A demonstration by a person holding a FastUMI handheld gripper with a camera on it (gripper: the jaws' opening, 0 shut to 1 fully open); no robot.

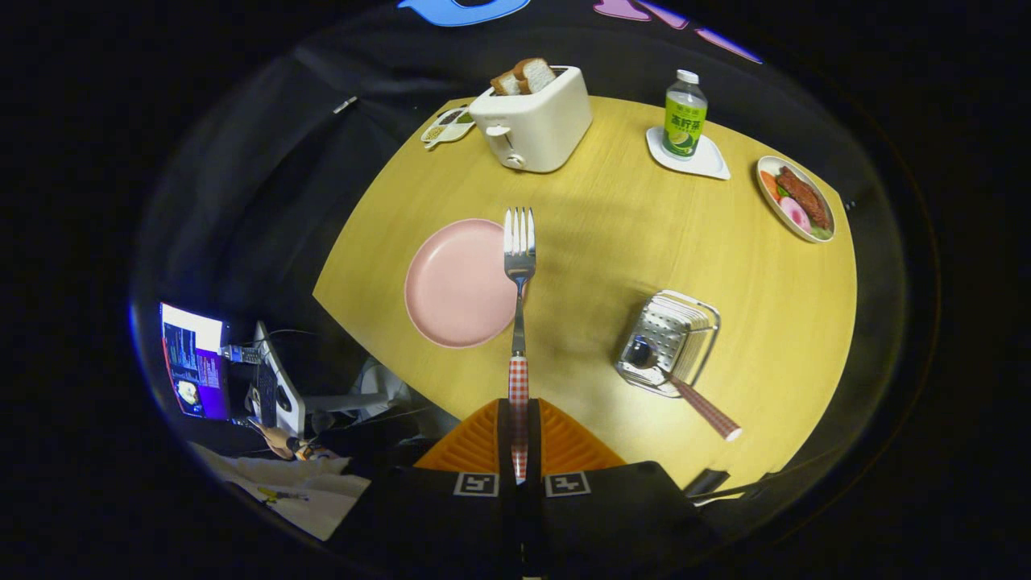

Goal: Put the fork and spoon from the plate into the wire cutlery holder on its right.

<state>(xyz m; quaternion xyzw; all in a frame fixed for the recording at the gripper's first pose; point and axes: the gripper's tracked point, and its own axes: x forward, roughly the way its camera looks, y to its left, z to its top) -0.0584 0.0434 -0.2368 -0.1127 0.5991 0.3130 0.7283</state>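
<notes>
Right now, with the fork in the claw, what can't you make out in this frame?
- Silver fork with red-checked handle: the handle's lower part sits between the claw fingers, shut on it; the contact is hidden.
- Red-checked spoon: its bowl lies inside the wire cutlery holder, partly masked by the mesh.
- Green-labelled bottle: print too small.
- Food on the oval plate: too small and distorted to identify.
- Small dish behind the white toaster: partly covered.

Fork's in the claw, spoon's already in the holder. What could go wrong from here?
1. The claw grips the fork only by its checked handle end, tines far ahead; it may pivot or slip in transit.
2. The spoon leans out of the wire cutlery holder, handle toward the claw; the incoming fork could knock it.
3. The holder looks light, so a sideways nudge might shift or tip it.
</notes>
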